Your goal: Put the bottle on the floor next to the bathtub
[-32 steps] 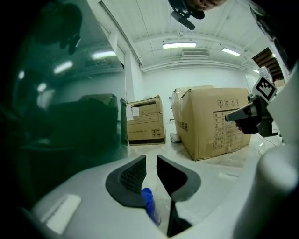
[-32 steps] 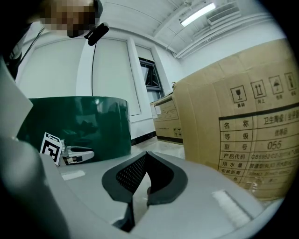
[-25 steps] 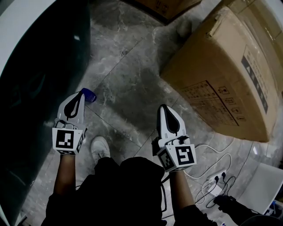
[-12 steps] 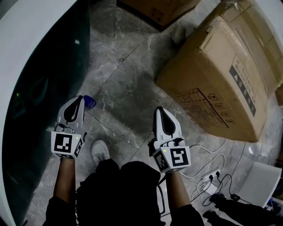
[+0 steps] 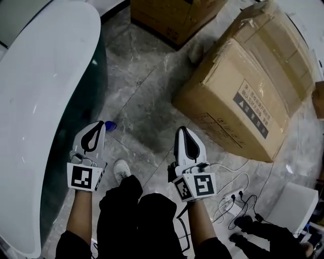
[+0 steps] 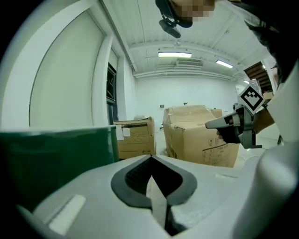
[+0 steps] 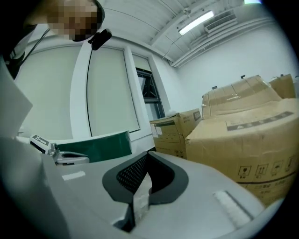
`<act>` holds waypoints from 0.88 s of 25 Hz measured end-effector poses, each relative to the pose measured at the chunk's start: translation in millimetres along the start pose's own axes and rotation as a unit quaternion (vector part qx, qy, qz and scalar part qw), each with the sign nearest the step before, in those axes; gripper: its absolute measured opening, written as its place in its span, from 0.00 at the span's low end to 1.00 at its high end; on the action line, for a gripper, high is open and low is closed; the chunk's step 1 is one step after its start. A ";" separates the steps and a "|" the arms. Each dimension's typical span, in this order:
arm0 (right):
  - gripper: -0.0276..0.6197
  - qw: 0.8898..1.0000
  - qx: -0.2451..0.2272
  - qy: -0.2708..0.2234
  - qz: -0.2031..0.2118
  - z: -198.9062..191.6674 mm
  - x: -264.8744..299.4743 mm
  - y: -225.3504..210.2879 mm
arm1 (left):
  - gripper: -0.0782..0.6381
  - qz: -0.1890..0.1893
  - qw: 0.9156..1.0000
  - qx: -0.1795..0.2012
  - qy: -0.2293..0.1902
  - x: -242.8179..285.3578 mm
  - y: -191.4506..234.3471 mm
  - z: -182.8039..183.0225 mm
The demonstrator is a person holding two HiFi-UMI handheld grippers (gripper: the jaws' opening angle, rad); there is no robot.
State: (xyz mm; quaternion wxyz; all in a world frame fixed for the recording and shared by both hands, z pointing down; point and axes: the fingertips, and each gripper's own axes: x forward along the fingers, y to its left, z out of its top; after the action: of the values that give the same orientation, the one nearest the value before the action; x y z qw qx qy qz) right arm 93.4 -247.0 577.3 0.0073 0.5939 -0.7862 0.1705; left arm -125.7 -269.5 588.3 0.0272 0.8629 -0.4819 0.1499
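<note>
In the head view a small blue bottle (image 5: 110, 125) stands on the grey marble floor, close to the dark green outer wall of the bathtub (image 5: 45, 76). Only its top shows, just past the tip of my left gripper (image 5: 99, 124). That gripper is shut with nothing in it, and its own view shows the jaws closed together (image 6: 150, 158). My right gripper (image 5: 183, 131) is held over the floor to the right, also shut and empty (image 7: 148, 155). Neither gripper view shows the bottle.
A large cardboard box (image 5: 243, 91) lies to the right, and another box (image 5: 172, 15) sits at the back. A power strip with cables (image 5: 230, 205) lies at lower right. The person's white shoe (image 5: 121, 169) stands between the grippers.
The head view has lifted and swung, so more of the white bathtub rim shows. Both grippers stay shut and empty. The blue bottle looks smaller, still on the floor by the tub.
</note>
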 end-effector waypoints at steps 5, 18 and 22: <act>0.06 1.000 -0.009 0.013 -0.011 60.3 -19.6 13.6 | 0.11 -0.007 1.000 -0.011 0.004 -20.5 0.4 69.9; 0.06 0.999 -0.022 -0.004 -0.037 248.4 -85.4 59.6 | 0.11 -0.020 0.999 -0.047 -0.002 -85.5 0.0 246.9; 0.06 0.999 -0.025 -0.003 -0.047 284.3 -103.1 67.5 | 0.11 -0.027 0.998 -0.063 -0.006 -99.6 -5.6 287.5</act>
State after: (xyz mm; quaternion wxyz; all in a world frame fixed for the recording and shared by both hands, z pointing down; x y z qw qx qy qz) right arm 114.8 -213.7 269.9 0.0274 0.6305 -0.7613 0.1487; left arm -103.0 -239.5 286.3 0.0827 0.8729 -0.4673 0.1134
